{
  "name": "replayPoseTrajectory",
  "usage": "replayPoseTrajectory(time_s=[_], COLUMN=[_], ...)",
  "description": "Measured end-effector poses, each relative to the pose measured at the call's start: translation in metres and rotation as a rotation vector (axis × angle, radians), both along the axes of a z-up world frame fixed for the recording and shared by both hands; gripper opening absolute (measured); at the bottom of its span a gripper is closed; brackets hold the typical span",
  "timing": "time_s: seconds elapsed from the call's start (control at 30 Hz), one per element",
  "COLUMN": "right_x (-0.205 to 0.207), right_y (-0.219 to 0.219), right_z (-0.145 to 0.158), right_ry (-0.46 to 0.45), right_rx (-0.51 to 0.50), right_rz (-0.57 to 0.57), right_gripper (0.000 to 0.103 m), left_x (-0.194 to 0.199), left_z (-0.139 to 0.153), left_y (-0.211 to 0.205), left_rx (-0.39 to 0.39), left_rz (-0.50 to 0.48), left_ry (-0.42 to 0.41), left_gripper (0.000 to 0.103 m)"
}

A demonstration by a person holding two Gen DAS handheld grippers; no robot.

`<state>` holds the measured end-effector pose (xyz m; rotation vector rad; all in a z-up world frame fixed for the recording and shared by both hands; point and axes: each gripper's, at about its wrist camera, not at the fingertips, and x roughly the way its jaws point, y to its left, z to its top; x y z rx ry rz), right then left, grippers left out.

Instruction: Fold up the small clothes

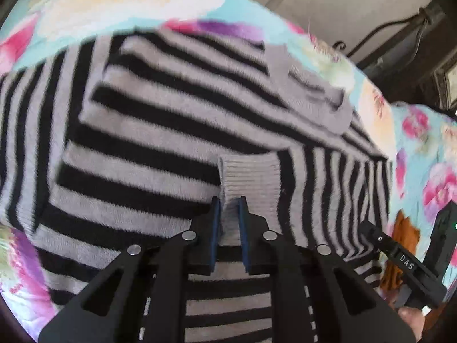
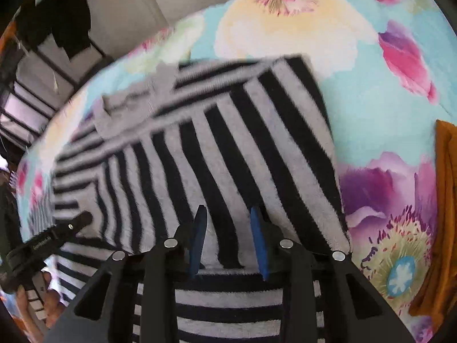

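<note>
A black-and-grey striped sweater (image 1: pixel 171 131) lies spread on the floral bedcover, with a sleeve folded across its body. My left gripper (image 1: pixel 230 200) is shut on the sleeve's grey ribbed cuff (image 1: pixel 248 177), and the blue pads pinch the knit between them. In the right wrist view the same sweater (image 2: pixel 228 143) fills the middle. My right gripper (image 2: pixel 228 214) is open at the sweater's near edge, its blue pads apart with striped fabric between them. The left gripper's finger (image 2: pixel 71 225) shows at the lower left, resting on the sweater.
The floral bedcover (image 2: pixel 357 100) extends beyond the sweater on the far and right sides. An orange-brown garment (image 2: pixel 445 200) lies at the right edge. A hand (image 2: pixel 51 300) holds the left tool. A dark metal bed frame (image 1: pixel 414 37) and a wall stand behind.
</note>
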<state>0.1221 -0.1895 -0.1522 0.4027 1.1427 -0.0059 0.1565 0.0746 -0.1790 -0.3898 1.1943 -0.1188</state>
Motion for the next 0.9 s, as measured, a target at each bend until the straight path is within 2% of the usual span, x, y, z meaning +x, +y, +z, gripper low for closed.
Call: replayPoseTrajectory(time_s=[0.07, 0.13, 0.2, 0.27, 0.3, 0.4, 0.5, 0.57, 0.73, 0.9], right_x=[0.0, 0.008, 0.018, 0.026, 0.029, 0.037, 0.042, 0.042, 0.032, 0.002], right_y=[-0.012, -0.025, -0.038, -0.048, -0.051, -0.056, -0.064, -0.07, -0.065, -0.059], right_z=[0.013, 0.021, 0.025, 0.023, 0.021, 0.004, -0.019, -0.022, 0.011, 0.018], right_ry=[-0.06, -0.084, -0.094, -0.098, -0.094, -0.05, 0.021, 0.02, -0.028, 0.019], right_rx=[0.02, 0.03, 0.028, 0.041, 0.048, 0.057, 0.057, 0.098, 0.117, 0.056], right_rz=[-0.059, -0.088, -0.096, -0.101, -0.102, -0.101, -0.125, -0.149, -0.128, -0.08], right_gripper=[0.031, 0.032, 0.031, 0.024, 0.02, 0.015, 0.0, 0.0, 0.005, 0.005], left_x=[-0.001, 0.001, 0.003, 0.005, 0.006, 0.006, 0.007, 0.009, 0.006, -0.004], left_z=[0.02, 0.032, 0.033, 0.026, 0.021, 0.002, -0.009, -0.008, 0.013, 0.019], left_y=[0.005, 0.003, -0.003, -0.016, -0.022, -0.036, -0.042, -0.042, -0.038, -0.046], left_rx=[-0.002, -0.013, -0.032, -0.03, -0.013, 0.04, 0.066, 0.068, 0.027, 0.047], left_rz=[0.021, 0.012, -0.016, -0.061, -0.083, -0.132, -0.15, -0.147, -0.12, -0.151], left_ry=[-0.065, -0.091, -0.086, -0.062, -0.052, -0.017, -0.016, -0.006, -0.04, -0.043], left_gripper=[0.013, 0.014, 0.024, 0.032, 0.033, 0.035, 0.035, 0.035, 0.039, 0.05])
